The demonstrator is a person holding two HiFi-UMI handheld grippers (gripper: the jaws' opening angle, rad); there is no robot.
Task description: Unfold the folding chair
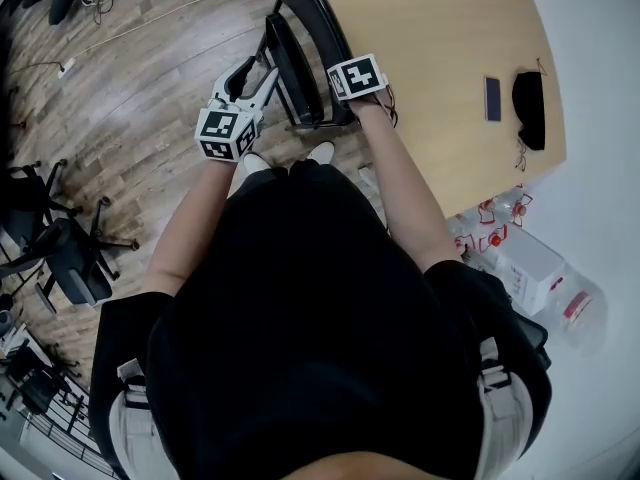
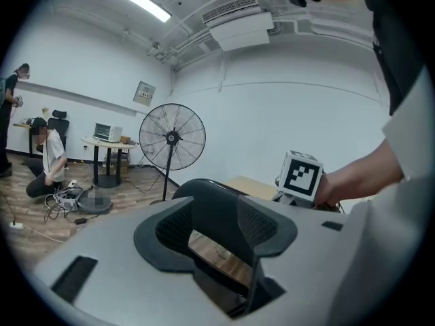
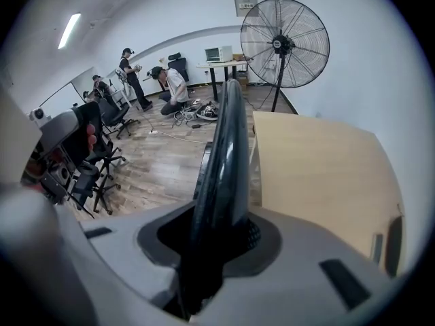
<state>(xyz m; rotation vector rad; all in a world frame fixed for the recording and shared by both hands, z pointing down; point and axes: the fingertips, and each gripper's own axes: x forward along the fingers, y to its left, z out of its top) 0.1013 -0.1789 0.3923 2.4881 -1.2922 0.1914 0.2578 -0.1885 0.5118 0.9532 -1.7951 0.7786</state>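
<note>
Beside the counter (image 1: 440,58), a black chair (image 1: 300,38) stands on the floor (image 1: 130,98). Only its top shows from above. The person's dark top hides the rest, so how far it is folded is hard to tell. The left hand-held gripper (image 2: 219,224) is closed on a wide black part of the chair, but I cannot tell which part. The right hand-held gripper (image 3: 219,240) is closed on the chair's thin round edge. From above, its cube (image 1: 356,76) hides its jaws. A phone (image 1: 492,98) lies on the light wood counter, near a black thing (image 1: 528,110) I cannot name. The floor is brown wood. A big fan (image 3: 284,43) stands by the white wall, and people (image 3: 173,87) are far back.
</note>
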